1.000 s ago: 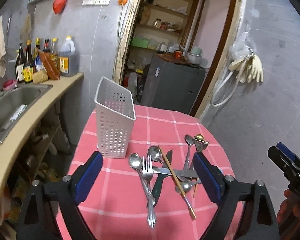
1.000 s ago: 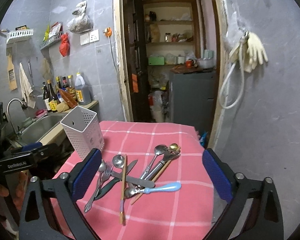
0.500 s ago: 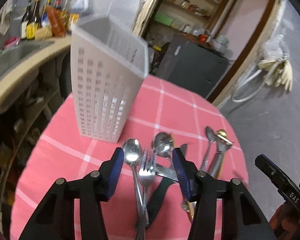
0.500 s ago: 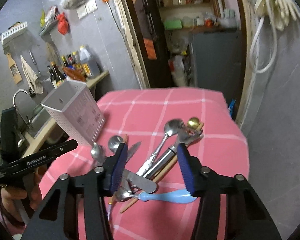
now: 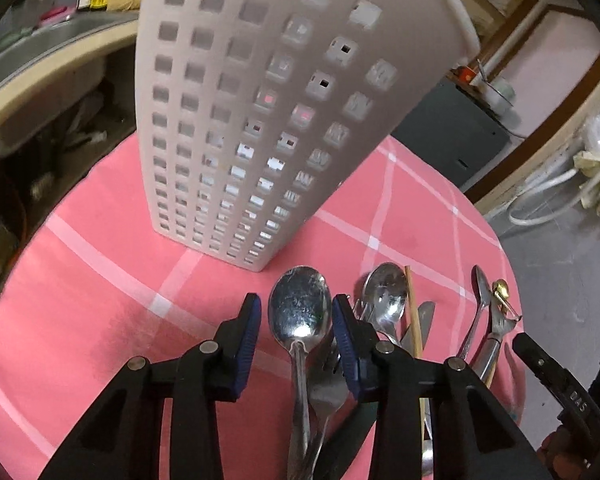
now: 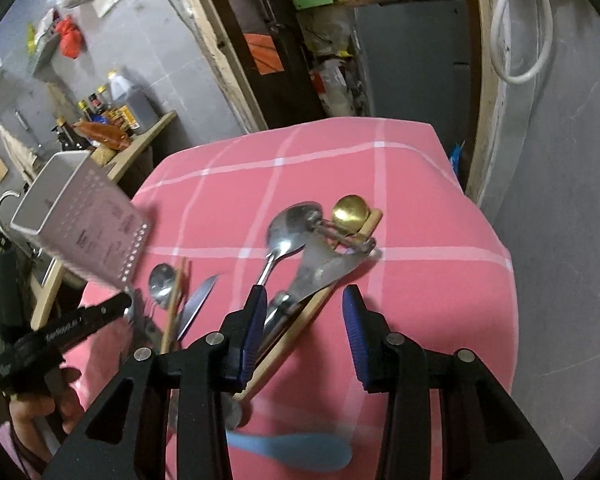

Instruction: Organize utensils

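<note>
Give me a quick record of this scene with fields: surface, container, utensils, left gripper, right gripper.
surface: pink checked tablecloth
container: white perforated holder, upright, nothing seen through its holes
utensils: heap lying on the cloth, including large spoon, fork, knife, peeler, gold spoon, blue-handled spoon
left gripper: left gripper open, fingers either side of the large spoon's bowl
right gripper: right gripper open, over the peeler

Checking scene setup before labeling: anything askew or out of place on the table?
Yes. The utensils lie in a crossed heap on the pink tablecloth rather than in the white perforated holder. A peeler sits among the spoons, which is odd. The holder itself stands upright; nothing looks spilled or broken.
</note>
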Demonstrator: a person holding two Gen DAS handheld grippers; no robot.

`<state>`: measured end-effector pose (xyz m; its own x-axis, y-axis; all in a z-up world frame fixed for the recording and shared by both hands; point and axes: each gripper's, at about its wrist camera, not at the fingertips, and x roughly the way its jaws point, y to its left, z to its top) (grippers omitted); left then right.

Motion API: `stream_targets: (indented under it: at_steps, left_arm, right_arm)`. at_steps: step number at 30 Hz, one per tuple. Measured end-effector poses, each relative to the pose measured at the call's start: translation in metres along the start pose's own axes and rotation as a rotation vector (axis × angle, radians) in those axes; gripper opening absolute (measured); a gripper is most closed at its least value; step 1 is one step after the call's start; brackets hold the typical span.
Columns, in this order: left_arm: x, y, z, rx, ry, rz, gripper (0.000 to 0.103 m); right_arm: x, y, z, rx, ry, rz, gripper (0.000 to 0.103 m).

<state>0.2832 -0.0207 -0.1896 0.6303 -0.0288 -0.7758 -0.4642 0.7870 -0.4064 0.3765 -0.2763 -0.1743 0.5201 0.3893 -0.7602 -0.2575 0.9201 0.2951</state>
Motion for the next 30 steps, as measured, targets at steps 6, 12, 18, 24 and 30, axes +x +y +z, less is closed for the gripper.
stream_targets:
  at_steps: [6, 12, 18, 24, 30]
  left_arm:
    - [0.006, 0.000, -0.002, -0.062, 0.004, -0.026, 0.024]
    - [0.010, 0.001, -0.005, -0.117, 0.044, -0.086, 0.017]
    - [0.017, -0.012, -0.009, -0.114, 0.078, -0.120, 0.014]
    - [0.021, -0.017, -0.007, -0.127, 0.101, -0.142, 0.014]
    - [0.023, -0.016, -0.005, -0.113, 0.121, -0.164, 0.016]
  right_arm:
    - [0.014, -0.010, 0.009, 0.045, 0.014, 0.015, 0.035]
    - [0.024, -0.008, 0.013, 0.045, 0.020, 0.038, 0.031]
    - [0.027, -0.004, 0.018, 0.019, 0.018, 0.062, 0.025]
    - [0.029, 0.000, 0.025, -0.013, 0.018, 0.081, 0.023]
    - [0.041, -0.003, 0.033, 0.001, 0.058, 0.122, 0.023]
